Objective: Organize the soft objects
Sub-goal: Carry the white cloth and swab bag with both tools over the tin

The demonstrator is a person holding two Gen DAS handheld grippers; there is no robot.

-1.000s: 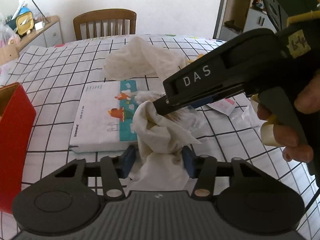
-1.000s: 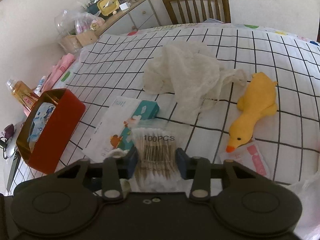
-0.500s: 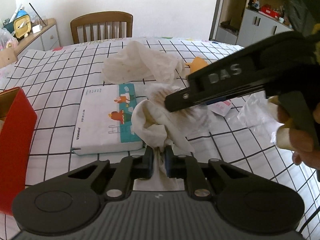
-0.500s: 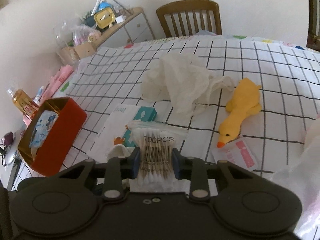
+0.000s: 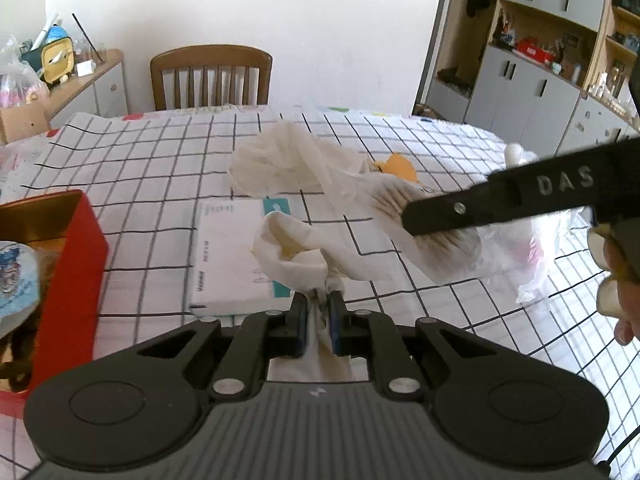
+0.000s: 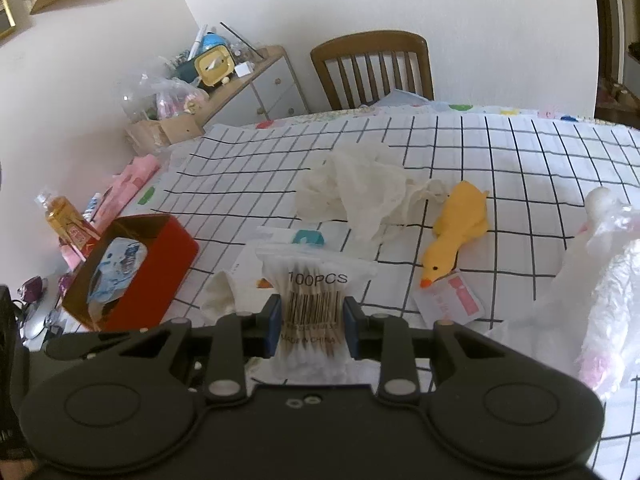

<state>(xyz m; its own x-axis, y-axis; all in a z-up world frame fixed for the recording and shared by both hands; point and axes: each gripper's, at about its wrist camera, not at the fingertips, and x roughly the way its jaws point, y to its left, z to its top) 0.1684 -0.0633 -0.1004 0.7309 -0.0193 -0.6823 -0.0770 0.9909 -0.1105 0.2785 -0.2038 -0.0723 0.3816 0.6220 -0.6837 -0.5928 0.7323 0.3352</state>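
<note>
A: From the left wrist view, what is the left hand-held gripper (image 5: 319, 310) doing?

B: Its jaws are pressed together on a cream cloth (image 5: 294, 254), which bunches up in front of the fingertips above the checked surface (image 5: 152, 168). Behind the cloth lies a flat white pack (image 5: 228, 256), and to the left stands a red box (image 5: 76, 264). Further back sits a crumpled gauzy cloth (image 5: 288, 164), with a bit of the yellow duck toy (image 5: 396, 166) showing behind it.

A: And the black bar on the right?

B: That is the right hand-held gripper (image 5: 404, 220), reaching in from the right, held off the surface, with a bag of cotton swabs (image 5: 436, 236) at its tip.

A: From the right wrist view?

B: The right hand-held gripper (image 6: 307, 322) is clamped on the bag of cotton swabs (image 6: 314, 300), labelled "100PCS", squeezing it at the middle. Beyond it, the duck toy (image 6: 460, 228) lies on the surface beside the gauzy cloth (image 6: 360, 196), its beak touching a small pink-and-white sachet (image 6: 450, 298). The red box (image 6: 160, 268) sits at the left, and the cream cloth (image 6: 218, 294) peeks up just left of the swabs. A clear plastic bag (image 6: 600, 272) lies at the right.
</note>
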